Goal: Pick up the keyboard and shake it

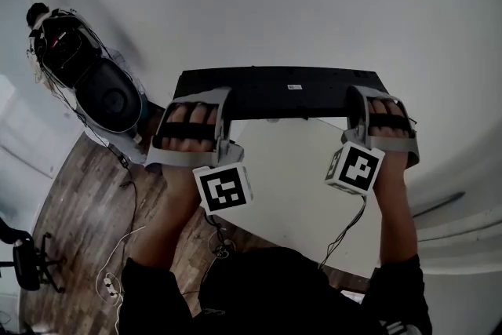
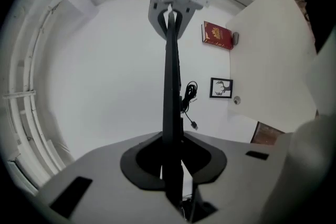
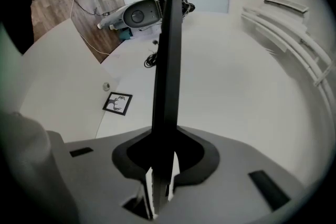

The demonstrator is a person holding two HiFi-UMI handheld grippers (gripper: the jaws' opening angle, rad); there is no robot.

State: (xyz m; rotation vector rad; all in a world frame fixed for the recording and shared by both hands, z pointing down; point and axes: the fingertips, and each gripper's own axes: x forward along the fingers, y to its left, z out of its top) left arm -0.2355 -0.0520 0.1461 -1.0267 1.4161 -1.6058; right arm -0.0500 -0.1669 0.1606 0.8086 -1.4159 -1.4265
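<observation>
Near white table [image 1: 290,184], left claw [image 2: 169,162] and right claw [image 3: 164,160] pinching keyboard [image 1: 282,90], red book [image 2: 217,35] beyond

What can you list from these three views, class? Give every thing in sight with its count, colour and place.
keyboard: 1, black, held above the table
cable: 1, black, coiled, hanging from the keyboard
table: 1, white, below the keyboard
framed picture: 1, black frame, on the white surface beside the table's edge
book-like thing: 1, red, same white surface
device with cables: 1, grey and black, left of the keyboard
chair: 1, black, on the wooden floor
left gripper: 1, grey, shut on the keyboard's left end
right gripper: 1, grey, shut on its right end
left hand, right hand: 1 each, in the grippers
</observation>
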